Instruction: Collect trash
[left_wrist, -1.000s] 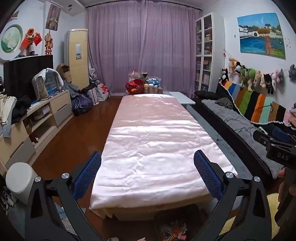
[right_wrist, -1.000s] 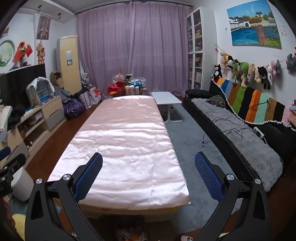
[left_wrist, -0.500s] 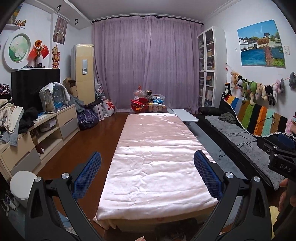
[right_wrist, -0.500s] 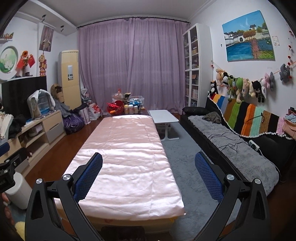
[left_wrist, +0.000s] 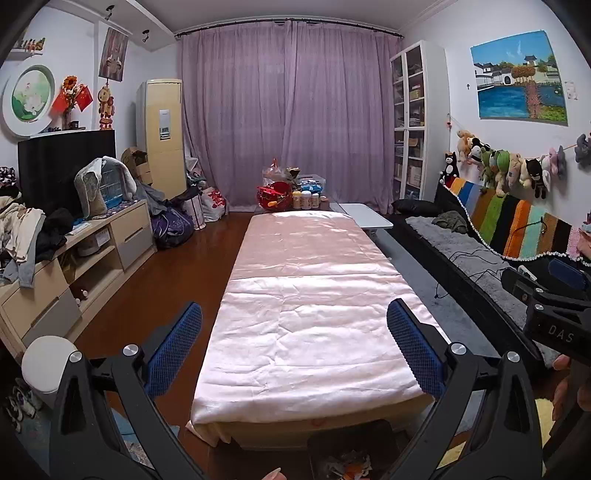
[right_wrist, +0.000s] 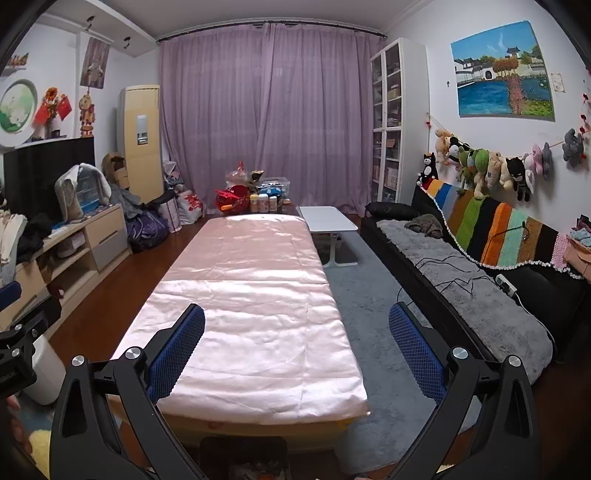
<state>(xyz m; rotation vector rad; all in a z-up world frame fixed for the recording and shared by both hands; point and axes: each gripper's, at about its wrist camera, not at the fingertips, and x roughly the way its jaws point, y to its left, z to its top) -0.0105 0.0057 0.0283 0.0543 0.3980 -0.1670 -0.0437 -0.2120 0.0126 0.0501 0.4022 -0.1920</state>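
Left wrist view: both hand-held grippers, left (left_wrist: 293, 345) and right (right_wrist: 295, 345), are held apart, empty; the trash bin (left_wrist: 351, 456) below should be aimed at.

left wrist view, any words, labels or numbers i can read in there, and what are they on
"DAS" in pale letters on the black body of the right gripper, at the right edge of the left wrist view.
White bag with red characters on the floor by the purple curtain: print too blurred to read.
Bottles with labels beyond the far end of the pink satin sheet: too small to read.
Panel on the tall cream standing unit: unreadable.
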